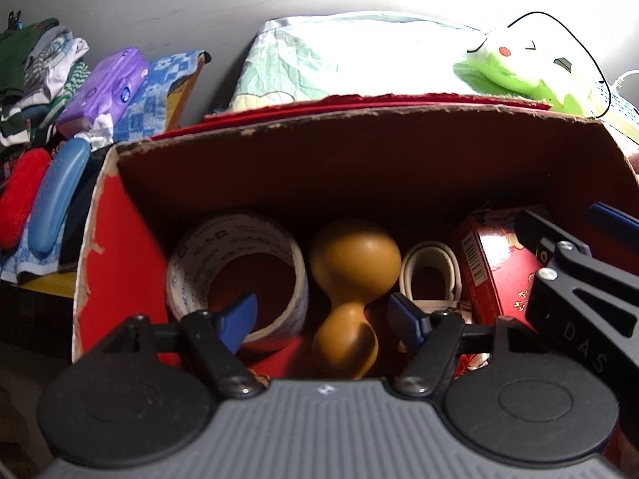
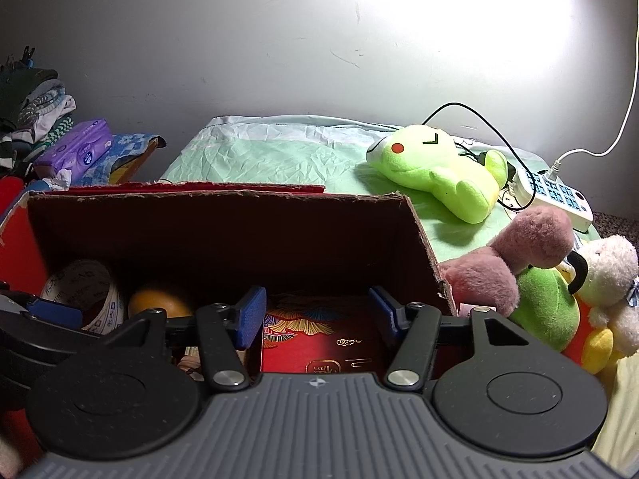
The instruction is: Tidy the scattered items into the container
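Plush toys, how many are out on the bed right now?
3. A green frog lies on the sheet by the power strip; a pink plush and a white one crowd together beside the box. Others may be hidden.

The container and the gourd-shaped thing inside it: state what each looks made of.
Container: corrugated cardboard with a red printed skin, seemingly; its rim is frayed brown and the red peels at one corner.
Gourd-shaped thing: probably smooth polished wood or a dried gourd; tan, seamless, soft sheen. Plastic is possible.

Green-sheeted bed (image 2: 279, 151), red box (image 2: 223, 231), green plush (image 2: 439, 167) (power strip (image 2: 555, 195) beside)
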{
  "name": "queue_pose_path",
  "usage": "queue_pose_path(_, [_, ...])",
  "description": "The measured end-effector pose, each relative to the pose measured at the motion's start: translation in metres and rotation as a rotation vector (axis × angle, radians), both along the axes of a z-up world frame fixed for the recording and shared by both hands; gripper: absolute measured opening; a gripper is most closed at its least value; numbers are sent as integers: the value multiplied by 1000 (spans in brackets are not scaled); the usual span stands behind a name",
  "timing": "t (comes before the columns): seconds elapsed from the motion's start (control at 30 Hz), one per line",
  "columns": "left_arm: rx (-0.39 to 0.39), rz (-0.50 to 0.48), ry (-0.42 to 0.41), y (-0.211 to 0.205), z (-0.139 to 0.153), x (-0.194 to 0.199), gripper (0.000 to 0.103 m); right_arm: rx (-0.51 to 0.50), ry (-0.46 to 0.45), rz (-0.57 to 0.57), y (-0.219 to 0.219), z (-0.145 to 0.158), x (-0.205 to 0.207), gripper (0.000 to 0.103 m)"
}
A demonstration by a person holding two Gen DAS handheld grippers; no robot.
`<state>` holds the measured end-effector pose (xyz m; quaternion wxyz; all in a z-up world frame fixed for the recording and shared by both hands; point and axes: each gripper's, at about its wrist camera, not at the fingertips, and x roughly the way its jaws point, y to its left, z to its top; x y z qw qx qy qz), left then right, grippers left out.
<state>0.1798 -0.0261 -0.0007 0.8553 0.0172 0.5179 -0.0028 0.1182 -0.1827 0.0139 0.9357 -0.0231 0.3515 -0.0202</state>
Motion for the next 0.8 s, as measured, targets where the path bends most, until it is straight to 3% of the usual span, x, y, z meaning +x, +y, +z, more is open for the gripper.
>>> queue_pose_path(0.8, [6,2,-44,-2,4,-5,80,-31,-11,-26,2,0,-1,52])
